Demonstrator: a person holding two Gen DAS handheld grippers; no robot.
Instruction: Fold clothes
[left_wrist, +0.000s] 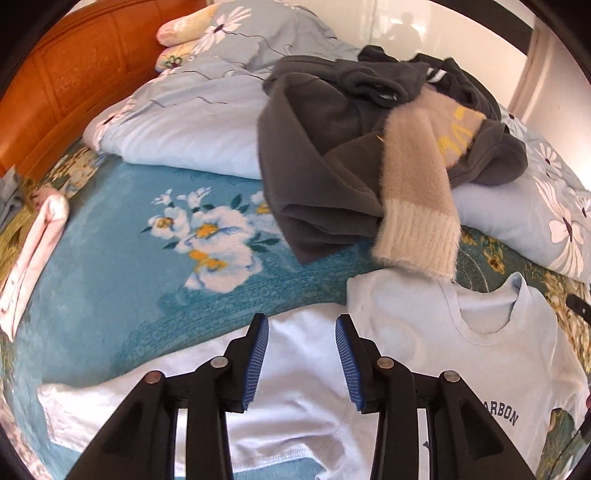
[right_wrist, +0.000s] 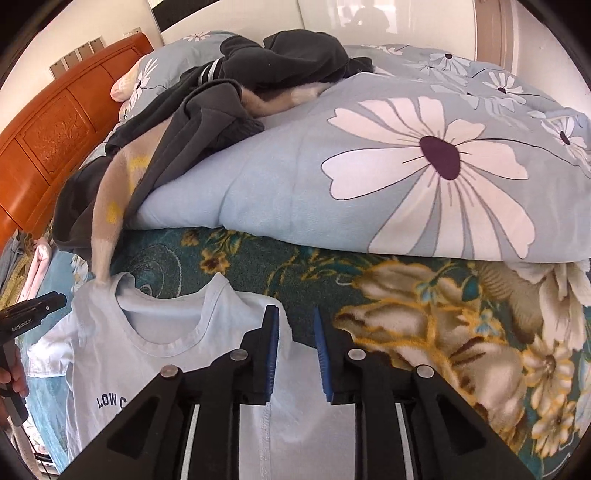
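Item: pale blue T-shirt (left_wrist: 461, 354), flat on the bed (left_wrist: 110, 258), near edge.
We note left tool (left_wrist: 302, 325) and right tool (right_wrist: 295, 314) parted above it, gripping nothing; dark clothes pile (left_wrist: 325, 155) behind.

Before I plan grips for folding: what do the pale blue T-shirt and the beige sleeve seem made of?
T-shirt: thin knit, probably cotton jersey; matte, smooth, stitched hem, printed letters. Beige sleeve: fuzzy, likely wool or acrylic knit; hairy nap, ribbed cuff.
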